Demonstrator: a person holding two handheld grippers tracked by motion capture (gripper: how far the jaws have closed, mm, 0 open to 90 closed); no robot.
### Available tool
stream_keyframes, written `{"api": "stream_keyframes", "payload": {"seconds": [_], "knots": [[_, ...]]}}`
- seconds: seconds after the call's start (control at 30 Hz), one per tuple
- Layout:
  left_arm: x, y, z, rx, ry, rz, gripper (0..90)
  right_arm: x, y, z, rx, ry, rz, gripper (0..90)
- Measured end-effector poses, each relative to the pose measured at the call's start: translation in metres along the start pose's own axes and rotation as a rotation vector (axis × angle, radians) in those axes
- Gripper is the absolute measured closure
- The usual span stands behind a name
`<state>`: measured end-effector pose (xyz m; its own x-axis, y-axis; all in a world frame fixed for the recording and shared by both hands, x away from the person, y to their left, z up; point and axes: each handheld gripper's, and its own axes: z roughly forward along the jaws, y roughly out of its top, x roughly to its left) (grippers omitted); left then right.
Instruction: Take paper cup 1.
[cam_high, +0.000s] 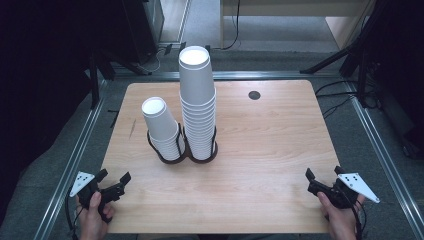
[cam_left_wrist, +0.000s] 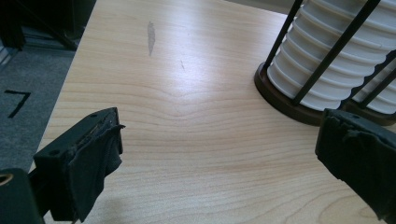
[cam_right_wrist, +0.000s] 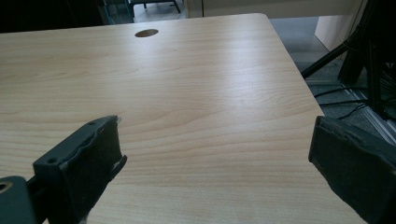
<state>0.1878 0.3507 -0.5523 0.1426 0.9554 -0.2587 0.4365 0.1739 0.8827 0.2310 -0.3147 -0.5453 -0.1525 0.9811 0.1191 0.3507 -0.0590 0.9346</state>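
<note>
Both your grippers sit wide open and empty at the near edge; left gripper (cam_high: 114, 182) is nearer, short cup stack (cam_high: 162, 131) ahead-right of it, upright in its holder (cam_high: 181, 156), right gripper (cam_high: 324, 181) well apart.

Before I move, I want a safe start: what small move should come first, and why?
Probably ease the left tool forward toward the shorter cup stack. Its jaws stand open and empty, and that stack in the black wire holder is the nearest thing to it.

Left gripper (cam_high: 116, 181) and right gripper (cam_high: 322, 181) rest low, jaws wide apart.
</note>
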Motion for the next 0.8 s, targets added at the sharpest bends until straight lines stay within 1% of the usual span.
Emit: {"api": "stream_keyframes", "payload": {"seconds": [0.17,0.37,0.4,0.43,0.5,0.53,0.6,0.67,0.7,0.73,0.77,0.8], "knots": [[0.000,0.000,0.000,0.001,-0.002,0.003,0.7,-0.001,0.000,0.000,-0.001,0.000,0.003,2.3],[-0.001,-0.001,0.000,0.004,-0.017,0.012,0.8,0.002,0.001,0.000,0.005,-0.002,-0.017,2.3],[-0.001,-0.001,0.000,0.004,-0.017,0.012,0.8,0.002,0.001,0.000,0.005,-0.002,-0.017,2.3],[-0.001,-0.001,0.000,0.005,-0.015,0.014,0.8,0.003,0.002,0.000,0.003,0.004,-0.005,2.3],[-0.001,-0.001,0.000,0.006,-0.014,0.014,0.8,0.004,0.003,0.000,0.002,0.007,-0.009,2.3],[-0.002,-0.001,0.000,0.004,-0.013,0.015,0.8,0.008,0.005,-0.001,-0.002,0.008,-0.018,2.3],[-0.002,-0.001,0.000,0.003,-0.011,0.016,0.8,0.009,0.006,-0.002,-0.004,0.010,-0.019,2.3],[-0.004,-0.001,0.001,0.004,-0.035,0.030,0.8,0.015,0.011,-0.003,-0.010,0.028,-0.007,2.3],[-0.004,-0.001,0.001,0.004,-0.035,0.030,0.7,0.017,0.013,-0.004,-0.010,0.035,-0.008,2.3],[-0.005,-0.002,0.002,0.004,-0.044,0.047,0.8,0.019,0.015,-0.004,-0.013,0.045,-0.014,2.3],[-0.005,-0.002,0.002,0.004,-0.044,0.047,0.7,0.019,0.015,-0.004,-0.013,0.045,-0.014,2.3],[-0.006,-0.002,0.002,0.005,-0.046,0.050,0.7,0.025,0.018,-0.005,-0.021,0.059,-0.023,2.3]]}}
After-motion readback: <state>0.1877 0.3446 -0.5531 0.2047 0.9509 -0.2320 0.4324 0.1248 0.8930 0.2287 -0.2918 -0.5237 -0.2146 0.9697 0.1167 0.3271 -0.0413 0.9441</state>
